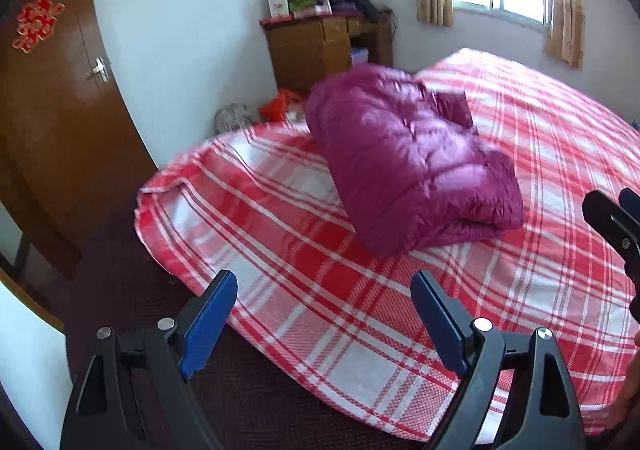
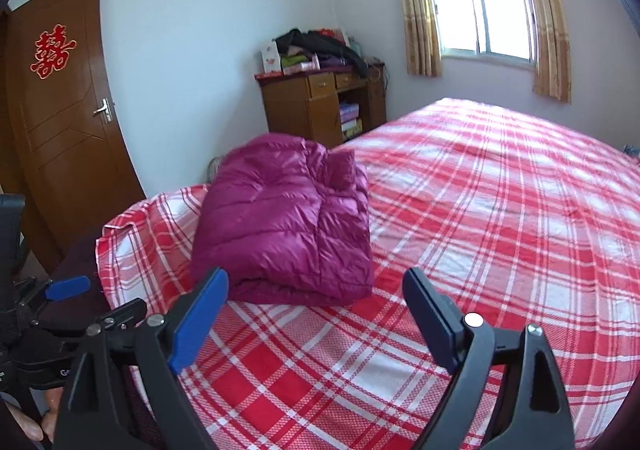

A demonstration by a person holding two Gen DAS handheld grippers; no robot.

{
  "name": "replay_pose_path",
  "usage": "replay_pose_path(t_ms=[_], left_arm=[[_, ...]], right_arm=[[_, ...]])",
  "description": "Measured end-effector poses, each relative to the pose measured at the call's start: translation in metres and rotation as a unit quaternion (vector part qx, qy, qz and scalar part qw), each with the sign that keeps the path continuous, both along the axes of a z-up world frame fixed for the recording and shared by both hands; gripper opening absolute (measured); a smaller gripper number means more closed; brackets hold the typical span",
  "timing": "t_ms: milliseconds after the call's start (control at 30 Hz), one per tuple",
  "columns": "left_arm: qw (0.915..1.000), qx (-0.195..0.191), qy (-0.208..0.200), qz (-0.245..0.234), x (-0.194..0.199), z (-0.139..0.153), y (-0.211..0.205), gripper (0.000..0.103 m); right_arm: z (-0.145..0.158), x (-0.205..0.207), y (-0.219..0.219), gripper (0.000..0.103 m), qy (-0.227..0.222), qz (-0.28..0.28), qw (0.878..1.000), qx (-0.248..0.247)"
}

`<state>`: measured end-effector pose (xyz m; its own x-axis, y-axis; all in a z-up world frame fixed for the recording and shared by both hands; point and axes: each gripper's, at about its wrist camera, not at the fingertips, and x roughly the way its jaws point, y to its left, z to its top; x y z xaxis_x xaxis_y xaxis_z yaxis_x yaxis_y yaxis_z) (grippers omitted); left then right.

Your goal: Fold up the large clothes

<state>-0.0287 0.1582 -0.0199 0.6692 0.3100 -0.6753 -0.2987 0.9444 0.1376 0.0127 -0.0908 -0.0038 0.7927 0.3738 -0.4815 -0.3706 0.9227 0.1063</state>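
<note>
A puffy purple jacket [image 2: 284, 221] lies folded on the red and white checked bed sheet [image 2: 500, 209], in the middle of the frame. The right gripper [image 2: 316, 290] is wide open with nothing in it. The left gripper [image 1: 324, 290] is wide open too, low in its frame, holding nothing.

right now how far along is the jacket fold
Looks done: the magenta puffer jacket lies in a compact folded bundle on the plaid bed sheet. In hand: nothing; left gripper and right gripper have open, empty jaws. Left: perhaps only tidying.
</note>
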Motion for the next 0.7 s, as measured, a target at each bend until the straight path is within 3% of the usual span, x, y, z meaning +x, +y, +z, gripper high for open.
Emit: replay_pose_path(t_ms=[133,333,500,700], left_arm=[[0.9990,-0.005,-0.045,-0.009,-0.018,0.025,-0.001,0.089],[0.9911,0.068,-0.114,0.008,-0.041,0.055,-0.015,0.089],[0.9899,0.048,-0.134,0.002,-0.048,0.066,-0.014,0.089],[0.9899,0.043,-0.135,-0.004,-0.053,0.068,-0.021,0.089]], right_arm=[[0.022,-0.020,-0.003,0.096,-0.044,-0.016,0.999,0.012],[0.046,-0.041,-0.010,0.099,-0.096,-0.029,0.994,0.045],[0.053,-0.050,-0.013,0.100,-0.122,-0.041,0.991,0.047],[0.051,-0.049,-0.016,0.101,-0.119,-0.045,0.991,0.049]])
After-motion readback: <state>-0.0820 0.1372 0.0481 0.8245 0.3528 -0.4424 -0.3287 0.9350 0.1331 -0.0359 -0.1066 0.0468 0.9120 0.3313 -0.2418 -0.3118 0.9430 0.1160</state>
